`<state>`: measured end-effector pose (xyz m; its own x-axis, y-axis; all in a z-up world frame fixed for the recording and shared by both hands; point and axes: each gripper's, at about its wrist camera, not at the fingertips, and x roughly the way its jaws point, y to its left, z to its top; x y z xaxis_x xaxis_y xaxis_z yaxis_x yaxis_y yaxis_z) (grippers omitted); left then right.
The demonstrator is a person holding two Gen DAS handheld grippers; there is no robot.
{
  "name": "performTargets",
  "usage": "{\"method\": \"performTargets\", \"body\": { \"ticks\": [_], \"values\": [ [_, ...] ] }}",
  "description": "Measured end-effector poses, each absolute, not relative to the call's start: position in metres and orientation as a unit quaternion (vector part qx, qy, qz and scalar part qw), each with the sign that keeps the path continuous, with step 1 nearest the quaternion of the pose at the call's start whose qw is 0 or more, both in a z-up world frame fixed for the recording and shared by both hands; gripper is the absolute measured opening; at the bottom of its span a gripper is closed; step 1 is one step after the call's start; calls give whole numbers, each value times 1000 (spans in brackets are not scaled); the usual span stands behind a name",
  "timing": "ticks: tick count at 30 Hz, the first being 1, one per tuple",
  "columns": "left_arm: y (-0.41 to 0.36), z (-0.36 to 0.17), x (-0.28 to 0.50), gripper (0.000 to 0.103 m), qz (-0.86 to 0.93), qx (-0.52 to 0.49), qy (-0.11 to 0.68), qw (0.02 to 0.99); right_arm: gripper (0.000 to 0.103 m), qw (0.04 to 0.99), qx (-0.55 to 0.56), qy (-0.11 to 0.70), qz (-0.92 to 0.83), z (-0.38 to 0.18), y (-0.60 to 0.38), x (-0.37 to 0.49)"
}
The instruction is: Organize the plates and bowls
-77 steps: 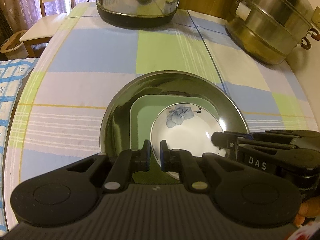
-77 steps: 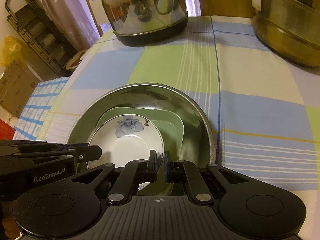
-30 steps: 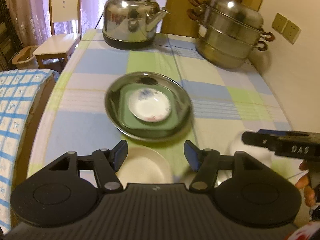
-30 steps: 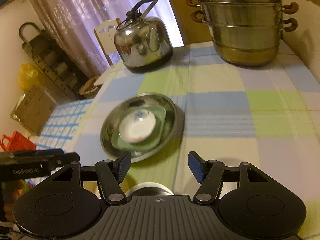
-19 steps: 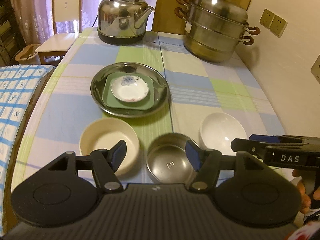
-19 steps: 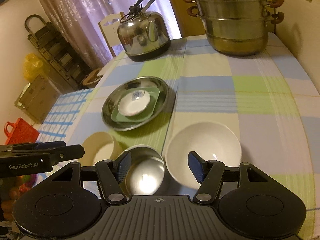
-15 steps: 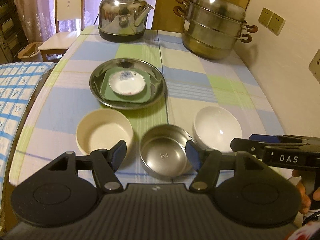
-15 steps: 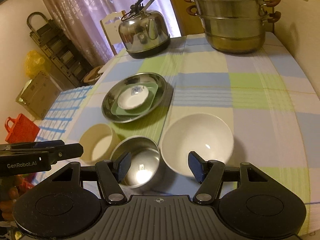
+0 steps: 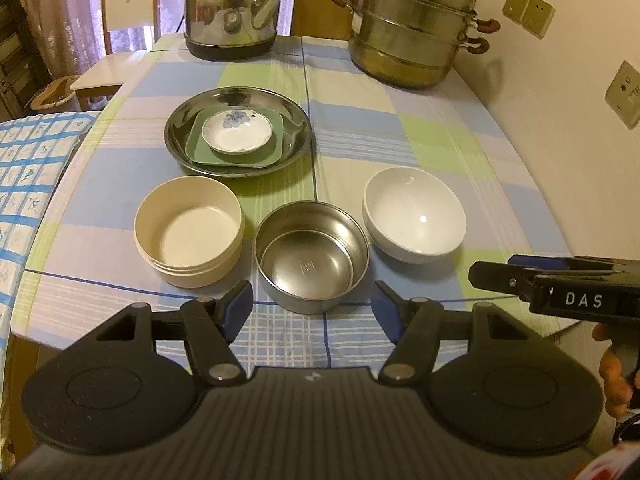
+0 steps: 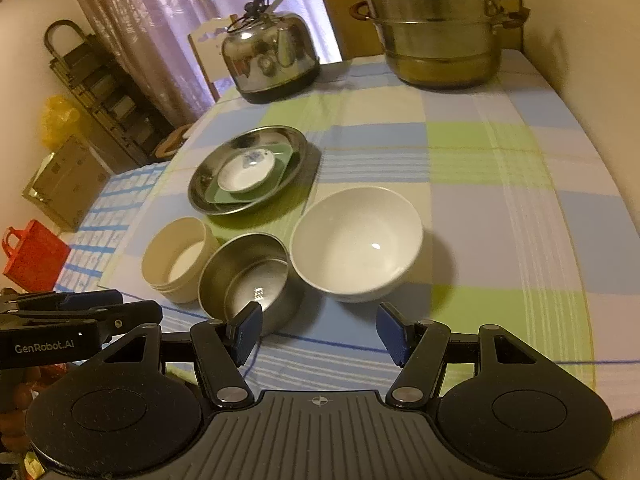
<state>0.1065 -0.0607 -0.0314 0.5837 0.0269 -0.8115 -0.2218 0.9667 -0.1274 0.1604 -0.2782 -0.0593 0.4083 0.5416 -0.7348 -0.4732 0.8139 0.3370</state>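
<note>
The plates point(image 9: 240, 136) now sit nested mid-table, flowered saucer point(image 9: 237, 131) topmost; we have pulled our left gripper point(image 9: 312, 312) and right gripper point(image 10: 318, 330) back, jaws wide and empty, leaving three loose bowls point(image 9: 311, 254) for stacking next.

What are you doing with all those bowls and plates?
A person is tidying dishes with a grabbing tool in each hand. The left tool and right tool are both open and empty. The plates are stacked: flowered saucer on green plate in steel plate. The cream bowl, steel bowl and white bowl sit apart.
</note>
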Motion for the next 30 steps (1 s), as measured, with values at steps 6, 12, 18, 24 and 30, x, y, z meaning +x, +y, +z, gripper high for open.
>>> {"method": "performTargets", "body": {
  "ticks": [6, 12, 18, 24, 30],
  "values": [
    [-53, -37, 110, 63, 40, -98, 463, 880, 63, 845, 45, 460, 269, -61, -277, 152],
    [-36, -42, 111, 63, 4, -86, 476, 875, 63, 850, 56, 470, 231, -61, -266, 139],
    [-14, -46, 110, 63, -20, -78, 483, 872, 63, 852, 63, 477, 204, -62, -246, 126],
    [12, -48, 106, 63, -32, -75, 488, 869, 63, 854, 65, 480, 189, -62, -222, 116],
    [37, -55, 98, 63, -37, -74, 496, 865, 63, 848, 69, 493, 181, -69, -196, 107]
  ]
}}
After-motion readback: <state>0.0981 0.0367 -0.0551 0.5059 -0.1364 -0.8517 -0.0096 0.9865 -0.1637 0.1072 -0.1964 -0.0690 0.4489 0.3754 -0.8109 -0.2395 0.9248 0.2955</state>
